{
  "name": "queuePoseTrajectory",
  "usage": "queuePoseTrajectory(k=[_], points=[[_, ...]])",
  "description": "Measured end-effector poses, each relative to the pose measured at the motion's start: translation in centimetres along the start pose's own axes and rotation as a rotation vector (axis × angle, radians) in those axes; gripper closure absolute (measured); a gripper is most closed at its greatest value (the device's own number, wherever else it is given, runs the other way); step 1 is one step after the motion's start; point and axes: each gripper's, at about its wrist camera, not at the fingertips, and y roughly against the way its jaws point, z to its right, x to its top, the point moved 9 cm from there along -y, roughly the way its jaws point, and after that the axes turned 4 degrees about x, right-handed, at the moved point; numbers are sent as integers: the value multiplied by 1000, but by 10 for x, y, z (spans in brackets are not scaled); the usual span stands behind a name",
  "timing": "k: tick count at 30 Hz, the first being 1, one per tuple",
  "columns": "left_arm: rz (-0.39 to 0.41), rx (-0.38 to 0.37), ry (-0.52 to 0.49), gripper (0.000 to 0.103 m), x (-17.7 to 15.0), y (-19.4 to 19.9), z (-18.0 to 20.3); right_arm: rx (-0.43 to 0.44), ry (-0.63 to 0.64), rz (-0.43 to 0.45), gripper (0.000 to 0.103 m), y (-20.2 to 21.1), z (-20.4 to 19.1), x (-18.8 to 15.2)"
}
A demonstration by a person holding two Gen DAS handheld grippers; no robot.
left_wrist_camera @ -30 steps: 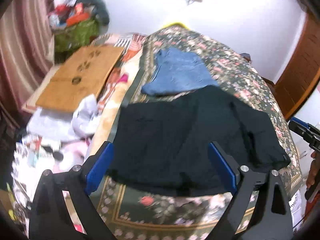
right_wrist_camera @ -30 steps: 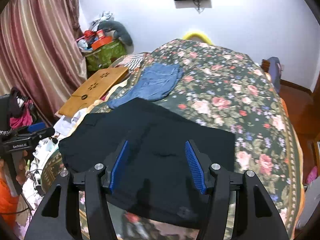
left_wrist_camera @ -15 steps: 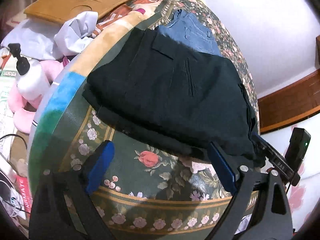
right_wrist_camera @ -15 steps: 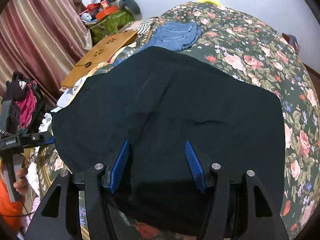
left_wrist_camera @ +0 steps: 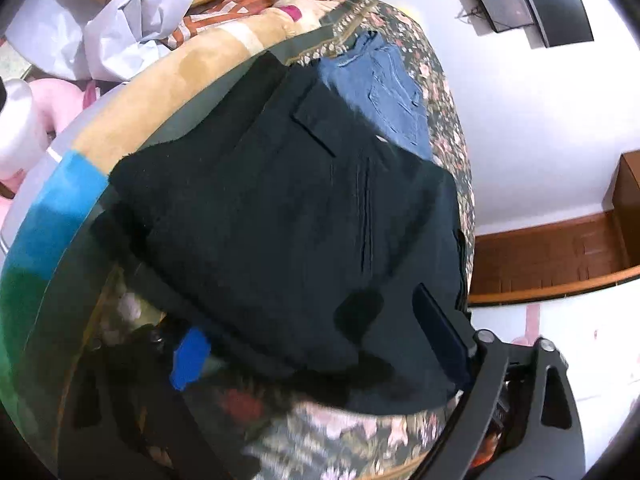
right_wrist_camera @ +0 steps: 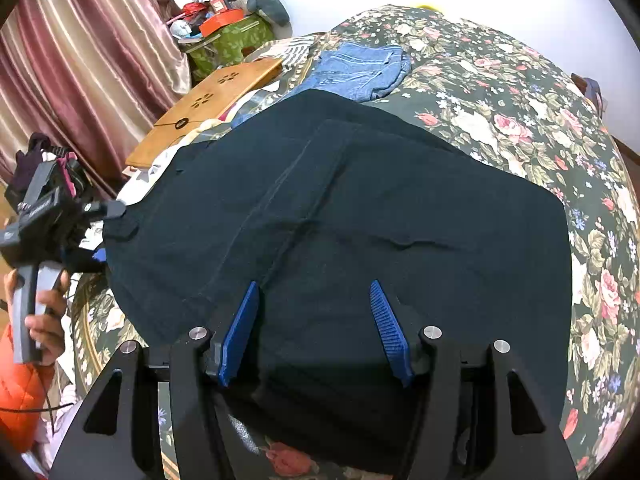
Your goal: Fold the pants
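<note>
Black pants lie spread flat on the flowered bedspread, also seen in the left wrist view. My left gripper is open, tilted and low at the near left edge of the pants, its fingers over the hem; it shows in the right wrist view at the pants' left corner. My right gripper is open, its blue fingers just above the near edge of the pants.
Folded blue jeans lie beyond the black pants. A wooden lap desk, white cloth and clutter sit left of the bed. A curtain hangs at left. Wooden furniture stands right.
Both grippers have moved down and closer to the near edge of the pants. The left gripper has tilted and now reaches over the left hem.
</note>
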Motion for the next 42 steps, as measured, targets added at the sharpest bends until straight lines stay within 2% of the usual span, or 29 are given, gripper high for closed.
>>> queuePoseTrajectory(k=[1, 3, 4, 7, 10, 12, 14, 20, 25, 28, 30, 32, 36, 42], points=[[2, 16, 0, 23, 2, -3, -1, 0, 0, 1, 49, 0, 0, 0], [15, 73, -33, 44, 6, -8, 0, -2, -2, 4, 49, 0, 0, 0], [21, 117, -54, 65, 7, -10, -1, -2, -3, 6, 49, 0, -1, 0], [61, 191, -126, 76, 8, -4, 6, 0, -12, 13, 49, 2, -1, 1], [134, 272, -258, 84, 9, 14, 28, 28, -45, 24, 49, 8, 1, 1], [196, 300, -363, 86, 8, 31, 54, 62, -92, 42, 49, 18, 6, 1], [249, 309, -447, 87, 7, 45, 80, 53, -122, 70, 49, 30, 16, 0], [395, 318, -697, 88, -2, 69, 172, -61, -236, 143, 49, 78, 76, -20], [466, 279, -845, 89, -19, 67, 241, -142, -326, 134, 49, 95, 118, -56], [442, 230, -877, 89, -31, 54, 271, -145, -390, 108, 49, 89, 134, -75], [417, 208, -900, 90, -38, 40, 288, -120, -399, 64, 49, 78, 136, -85], [387, 184, -919, 92, -48, 28, 302, -118, -394, 68, 47, 76, 135, -84], [278, 91, -955, 94, -80, 0, 327, -112, -376, 65, 47, 77, 133, -82], [135, 67, -1041, 94, -139, -61, 341, -102, -381, 79, 47, 77, 135, -82]])
